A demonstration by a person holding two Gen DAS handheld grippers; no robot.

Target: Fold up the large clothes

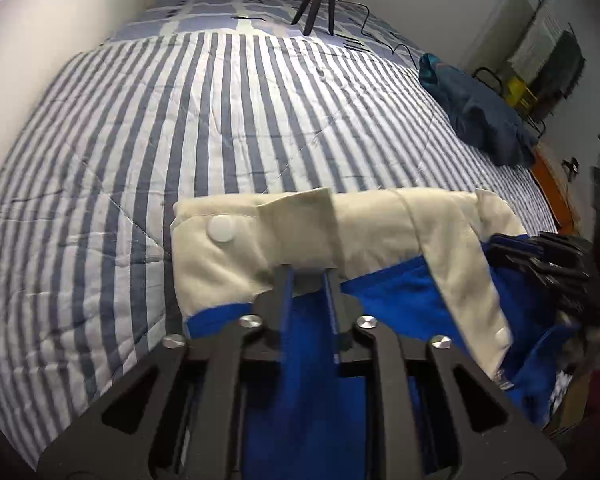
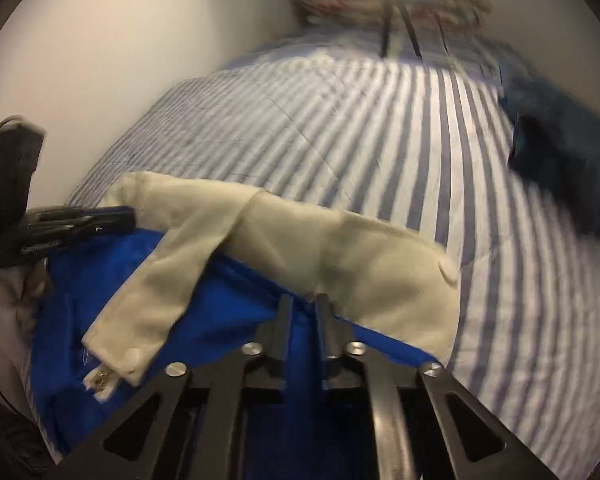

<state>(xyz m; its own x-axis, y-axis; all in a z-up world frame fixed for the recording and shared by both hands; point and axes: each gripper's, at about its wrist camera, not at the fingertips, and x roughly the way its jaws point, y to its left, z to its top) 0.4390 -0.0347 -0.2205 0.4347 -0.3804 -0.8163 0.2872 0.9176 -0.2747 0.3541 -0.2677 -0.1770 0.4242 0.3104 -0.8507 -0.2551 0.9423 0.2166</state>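
Blue cloth of the jacket [image 1: 300, 380] fills the space under your jaws; both the left gripper [image 1: 308, 276] and right gripper [image 2: 302, 300] are clamped on its cream collar [image 1: 260, 236] over the bed [image 1: 140, 120]. Soft, light, floppy: keep hold at that edge.

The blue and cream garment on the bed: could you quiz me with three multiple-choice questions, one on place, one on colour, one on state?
1. Where does the dark blue pile lie?
A. On the striped bedspread
B. On the floor
C. On a chair

2. What colour is the garment's waistband?
A. Red
B. Cream
C. Green

3. How does the left gripper stand?
A. Wide open, far from the garment
B. Nearly closed at the waistband
C. Holding a tripod

Answers: 1 A, it rests near the bed's edge. 2 B, a cream band tops blue cloth. 3 B, its jaws meet the band.
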